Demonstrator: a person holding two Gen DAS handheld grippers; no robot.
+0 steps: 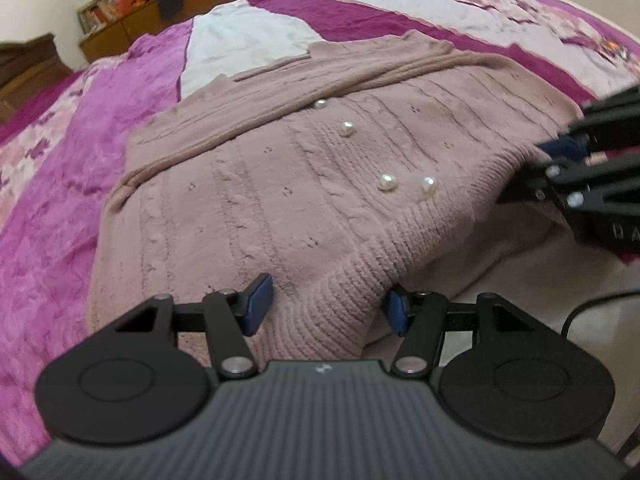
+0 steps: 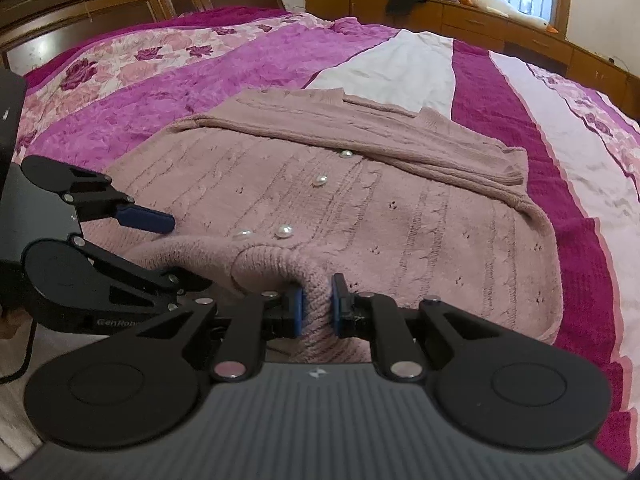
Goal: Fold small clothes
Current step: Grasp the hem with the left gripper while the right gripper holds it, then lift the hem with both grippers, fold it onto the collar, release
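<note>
A dusty-pink knitted cardigan [image 1: 256, 184] with pearl buttons [image 1: 387, 181] lies on the bed, sleeves folded across its upper part; it also shows in the right wrist view [image 2: 400, 216]. My left gripper [image 1: 326, 306] is open, its blue pads either side of the ribbed hem at the near edge. In the right wrist view it [image 2: 160, 252] stands open at the left over the hem. My right gripper [image 2: 316, 306] is shut on a bunched fold of the ribbed hem [image 2: 276, 264]. In the left wrist view it [image 1: 560, 152] sits at the right edge of the cardigan.
The bed has a magenta, pink and white floral blanket [image 2: 200, 68]. A dark wooden headboard [image 2: 120, 4] stands at the far left. A low wooden cabinet [image 2: 480, 20] with clothes and a plush goose runs along the far wall. A black cable [image 1: 592, 308] lies at the bed's near side.
</note>
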